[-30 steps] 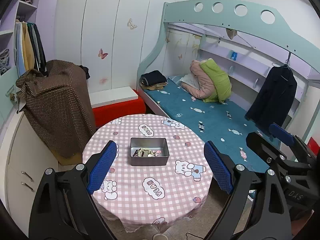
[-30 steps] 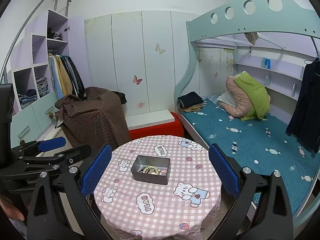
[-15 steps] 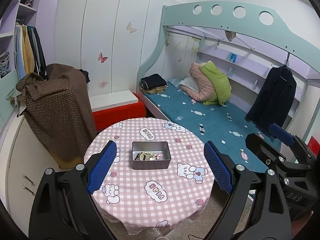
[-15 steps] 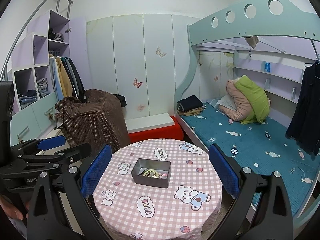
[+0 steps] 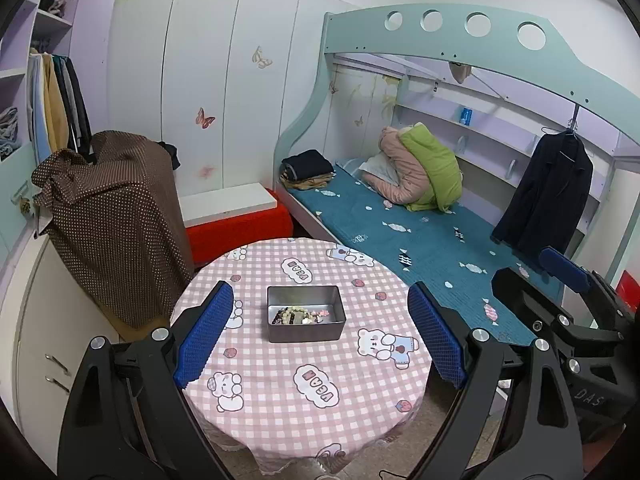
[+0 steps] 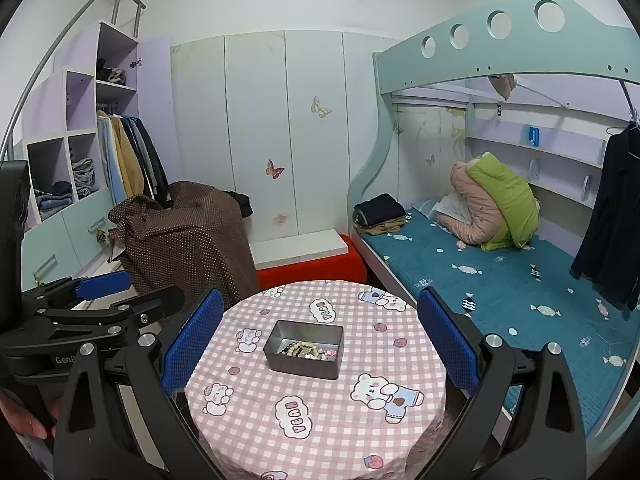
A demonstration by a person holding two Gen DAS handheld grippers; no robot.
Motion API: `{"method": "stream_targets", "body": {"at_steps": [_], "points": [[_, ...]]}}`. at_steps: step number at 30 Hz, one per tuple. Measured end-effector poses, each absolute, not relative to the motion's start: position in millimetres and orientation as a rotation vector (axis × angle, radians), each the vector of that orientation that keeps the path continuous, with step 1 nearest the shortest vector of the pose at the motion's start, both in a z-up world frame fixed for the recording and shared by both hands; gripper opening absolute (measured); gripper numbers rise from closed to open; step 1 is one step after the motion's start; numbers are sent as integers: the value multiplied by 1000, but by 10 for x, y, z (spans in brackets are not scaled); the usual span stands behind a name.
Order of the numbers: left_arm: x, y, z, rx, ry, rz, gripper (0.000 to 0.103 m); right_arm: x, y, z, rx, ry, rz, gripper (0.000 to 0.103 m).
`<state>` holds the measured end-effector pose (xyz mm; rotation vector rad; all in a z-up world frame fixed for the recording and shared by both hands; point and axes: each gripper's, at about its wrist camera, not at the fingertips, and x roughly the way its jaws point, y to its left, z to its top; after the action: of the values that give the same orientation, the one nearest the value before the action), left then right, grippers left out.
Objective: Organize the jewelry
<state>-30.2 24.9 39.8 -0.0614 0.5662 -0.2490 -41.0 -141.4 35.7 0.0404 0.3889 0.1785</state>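
Above the checked table (image 5: 304, 384), both hand-held grippers (image 5: 316, 332) (image 6: 320, 344) hang wide apart, empty.

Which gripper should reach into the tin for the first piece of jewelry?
Little to choose, slightly the left. Both the left gripper and right gripper are open, empty and above the table, but the jewelry in the tin lies centred between the left's fingers.
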Motion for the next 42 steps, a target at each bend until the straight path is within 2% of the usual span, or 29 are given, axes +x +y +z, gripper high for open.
{"method": "stream_targets", "body": {"at_steps": [42], "points": [[-280,263,393,-45,562,-217,89,-394,-1380,279,46,398,166,94]]}}
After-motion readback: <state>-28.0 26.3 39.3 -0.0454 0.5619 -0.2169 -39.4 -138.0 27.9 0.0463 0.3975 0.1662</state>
